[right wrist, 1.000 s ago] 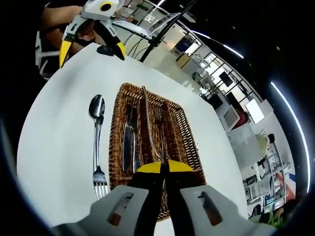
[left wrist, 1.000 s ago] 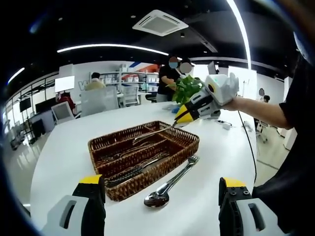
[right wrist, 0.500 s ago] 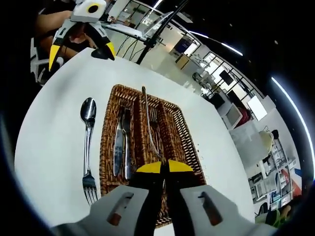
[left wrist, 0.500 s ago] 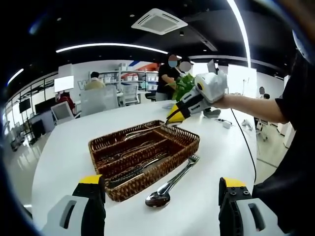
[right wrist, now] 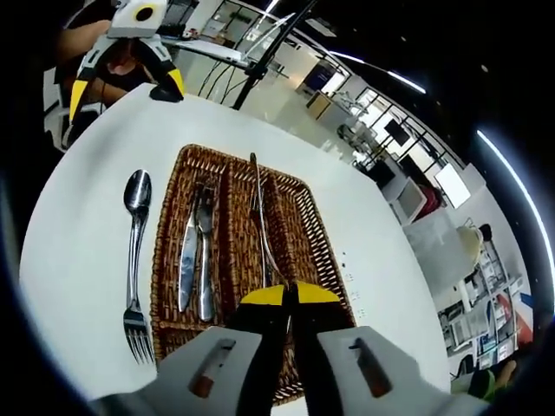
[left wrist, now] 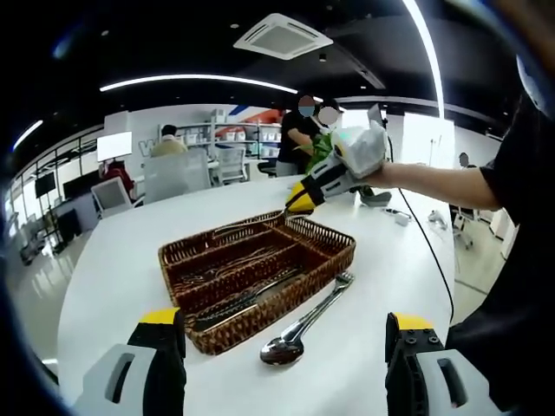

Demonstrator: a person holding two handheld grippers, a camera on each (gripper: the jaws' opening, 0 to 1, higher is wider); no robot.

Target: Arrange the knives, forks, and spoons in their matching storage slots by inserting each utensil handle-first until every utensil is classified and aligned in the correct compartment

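A brown wicker tray [left wrist: 260, 322] with long compartments sits on the white table. My right gripper [left wrist: 297, 201] hangs over its far right corner, shut on a slim metal utensil [right wrist: 260, 225] that stretches along the far compartment. I cannot tell what kind it is. Two knives [right wrist: 195, 260] lie in the tray's [right wrist: 165, 322] left compartment and forks [right wrist: 257, 201] in the middle one. On the table beside the tray lie a spoon [left wrist: 299, 328] [right wrist: 135, 204] and a fork [right wrist: 139, 334], end to end. My left gripper [left wrist: 282, 355] [right wrist: 121, 61] is open, near the table edge.
The round white table [left wrist: 113, 269] has bare room on all sides of the tray. A black cable and a small stand [right wrist: 169, 91] lie near the left gripper's side. A green plant [left wrist: 323, 147] and several people stand beyond the table; office chairs stand at the back.
My right gripper has carried the utensil toward the tray's far side, away from the left gripper. The left gripper stays open in place; spoon and fork have not moved.
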